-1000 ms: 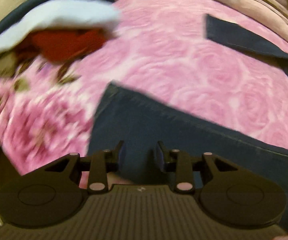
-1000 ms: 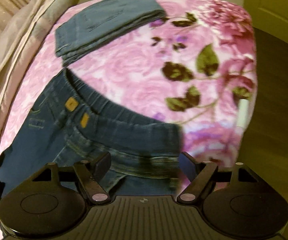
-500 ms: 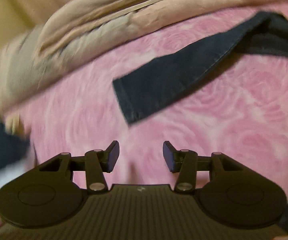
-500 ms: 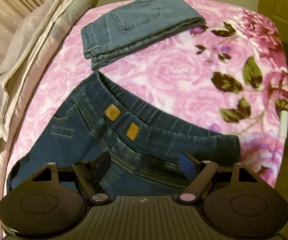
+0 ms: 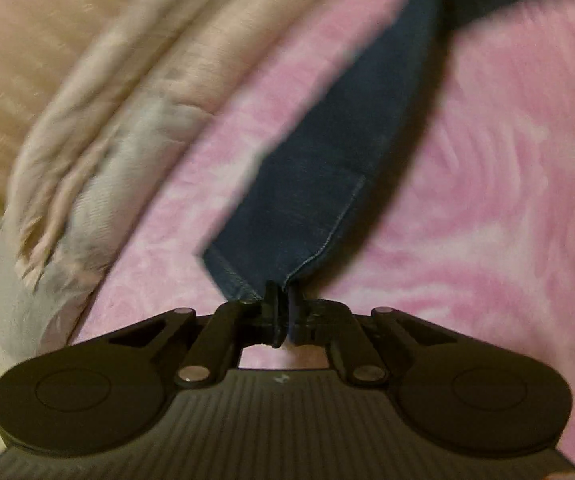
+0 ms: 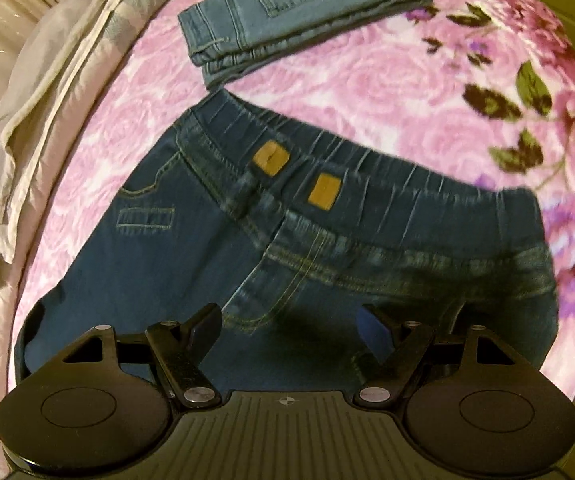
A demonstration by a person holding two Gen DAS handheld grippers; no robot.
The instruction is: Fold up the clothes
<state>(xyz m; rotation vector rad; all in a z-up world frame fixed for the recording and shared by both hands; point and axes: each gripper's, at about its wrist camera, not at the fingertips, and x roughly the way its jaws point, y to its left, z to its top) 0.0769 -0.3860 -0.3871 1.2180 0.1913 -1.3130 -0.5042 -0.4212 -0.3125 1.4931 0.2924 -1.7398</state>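
Dark blue jeans (image 6: 247, 240) lie spread on the pink floral blanket (image 6: 367, 92), waistband with two tan patches facing up. My right gripper (image 6: 291, 324) is open and hovers just above the jeans' seat below the waistband. In the left wrist view my left gripper (image 5: 282, 300) is shut on the hem of one dark jeans leg (image 5: 327, 168), which stretches away and up to the right, lifted a little off the blanket (image 5: 487, 200).
A folded lighter blue pair of jeans (image 6: 295, 12) lies at the far end of the blanket. Crumpled beige and grey bedding (image 6: 47, 80) runs along the left side; it also shows in the left wrist view (image 5: 87, 120). The bed edge drops off at right.
My left gripper swung from the near jeans leg to the other leg's hem and closed on it. My right gripper moved closer over the waistband, still open.
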